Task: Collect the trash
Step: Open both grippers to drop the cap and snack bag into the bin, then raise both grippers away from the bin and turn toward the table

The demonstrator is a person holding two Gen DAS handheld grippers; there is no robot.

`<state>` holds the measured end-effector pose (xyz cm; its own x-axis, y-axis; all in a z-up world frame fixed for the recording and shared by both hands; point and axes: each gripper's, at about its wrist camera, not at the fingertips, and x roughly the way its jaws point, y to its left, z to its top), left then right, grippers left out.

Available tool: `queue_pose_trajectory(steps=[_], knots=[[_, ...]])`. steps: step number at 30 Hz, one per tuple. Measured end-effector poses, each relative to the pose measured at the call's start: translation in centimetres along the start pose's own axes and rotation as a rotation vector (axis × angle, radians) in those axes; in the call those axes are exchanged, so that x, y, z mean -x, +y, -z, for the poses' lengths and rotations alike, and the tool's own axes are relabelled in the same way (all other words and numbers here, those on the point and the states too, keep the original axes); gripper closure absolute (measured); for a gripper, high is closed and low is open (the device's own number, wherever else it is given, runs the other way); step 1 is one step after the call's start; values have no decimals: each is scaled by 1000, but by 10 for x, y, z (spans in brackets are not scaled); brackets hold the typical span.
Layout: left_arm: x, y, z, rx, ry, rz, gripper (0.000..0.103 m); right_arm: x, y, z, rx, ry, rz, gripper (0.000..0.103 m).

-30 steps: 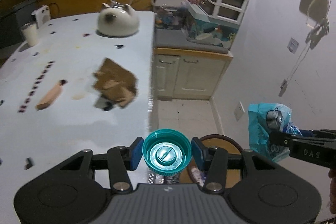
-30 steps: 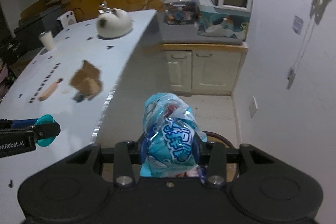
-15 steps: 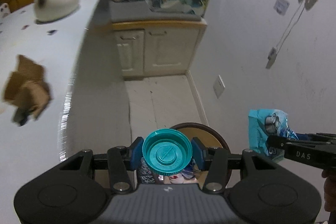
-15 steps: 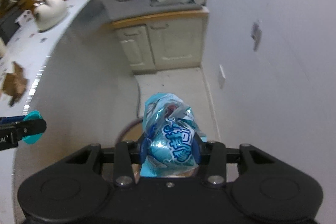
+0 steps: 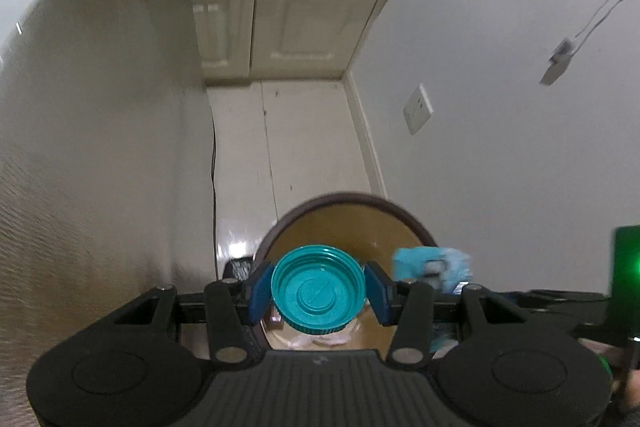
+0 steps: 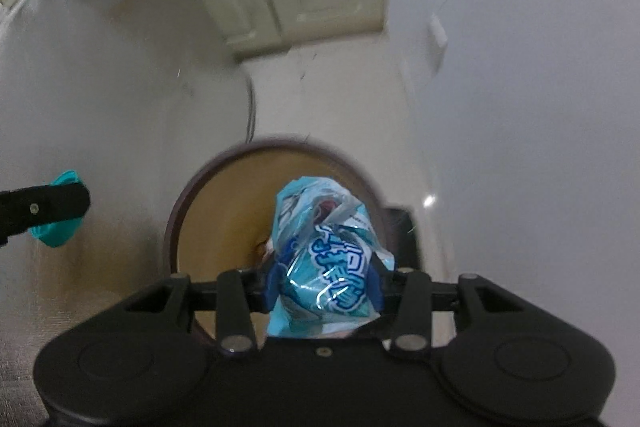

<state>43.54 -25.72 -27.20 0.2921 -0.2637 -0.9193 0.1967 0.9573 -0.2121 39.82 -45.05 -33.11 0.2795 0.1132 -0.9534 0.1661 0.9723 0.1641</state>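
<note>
My left gripper [image 5: 318, 293] is shut on a teal plastic lid [image 5: 319, 293] and holds it over the near part of a round brown trash bin [image 5: 344, 223] on the floor. My right gripper [image 6: 324, 279] is shut on a crumpled blue snack wrapper [image 6: 326, 267] above the same bin [image 6: 224, 203]. The wrapper also shows in the left wrist view [image 5: 432, 265], to the right of the lid. The left gripper with the lid shows at the left edge of the right wrist view [image 6: 56, 213]. Some trash lies at the bin's bottom [image 5: 316, 341].
The white side of the counter [image 5: 100, 147] rises at the left of the bin. A white wall [image 5: 500, 147] with a socket [image 5: 418, 109] stands at the right. Cream cabinet doors [image 5: 276, 23] close off the far end of the narrow floor strip.
Both grippers have swung away from the tabletop and tipped down towards the floor. The bin is now under both held items. Both grips are unchanged.
</note>
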Motion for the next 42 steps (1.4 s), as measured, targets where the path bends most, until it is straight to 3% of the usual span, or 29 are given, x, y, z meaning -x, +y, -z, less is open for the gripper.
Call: queue_pose_trajectory(steps=[5,10,11,12,17,24,31,33,34,35,42], knots=[[-30,12,7,50,48,-2,53,-62,10,1,-48,139,-113,57],[-54,22,18,104,101,5,53,-104,20,14,-82,259,-140,48],[-57,22,19,101,107,4,53,-105,19,16,-87,264,-129,41],[-62,22,20,97,113,3,53,-105,18,17,-91,263,-123,33],[-80,19,19,87,138,3,53,-97,2,19,-117,244,-111,25],[-94,11,26,34,175,3,53,-86,-10,20,-108,206,-77,23],[-117,-6,30,-62,195,39,52,-64,-38,17,-202,131,-130,23],[-124,-13,34,-86,211,56,39,-62,-43,17,-243,120,-154,23],[-125,-15,36,-87,217,50,21,-63,-44,17,-253,119,-158,23],[-126,-18,38,-87,223,43,14,-61,-46,16,-257,116,-157,23],[-124,-24,50,-103,266,54,14,-60,-49,22,-264,116,-159,23]])
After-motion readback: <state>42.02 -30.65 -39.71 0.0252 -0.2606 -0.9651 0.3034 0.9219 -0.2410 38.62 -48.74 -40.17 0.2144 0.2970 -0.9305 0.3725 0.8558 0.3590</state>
